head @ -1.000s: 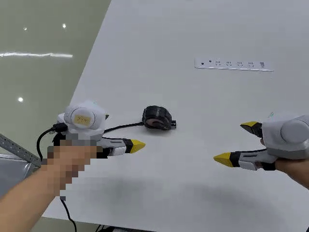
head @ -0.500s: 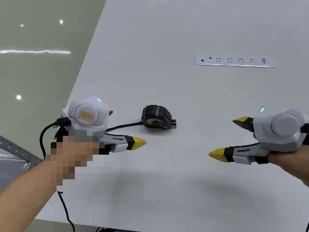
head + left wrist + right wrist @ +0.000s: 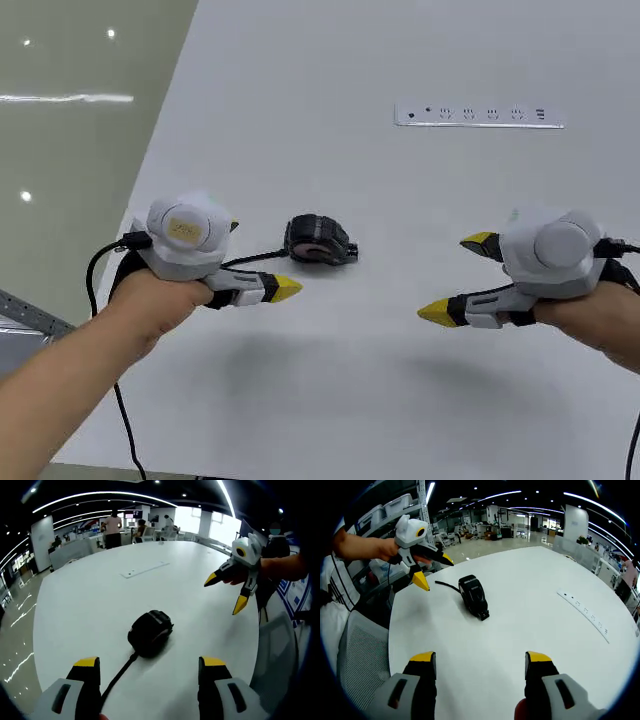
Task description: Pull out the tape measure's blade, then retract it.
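Observation:
A black tape measure (image 3: 320, 240) lies on the white table, its blade fully inside and a black strap (image 3: 255, 260) trailing to its left. My left gripper (image 3: 260, 258) hovers open just left of it, jaws pointing right, and sees the tape measure (image 3: 150, 632) just ahead of its own open jaws (image 3: 150, 662). My right gripper (image 3: 457, 276) is open too, well to the right of the case, jaws pointing left. From that side the tape measure (image 3: 475, 596) lies some way ahead of the jaws (image 3: 480, 656). Neither gripper touches it.
A white power strip (image 3: 478, 116) lies flat on the far right part of the table (image 3: 330, 400). The table's left edge (image 3: 150, 170) drops to a shiny floor. The opposite gripper shows in each gripper view: right gripper (image 3: 225, 595), left gripper (image 3: 435, 571).
My right gripper has drifted a little left and up, closer to the tape measure. The left gripper and the tape measure have stayed put; the head camera has shifted.

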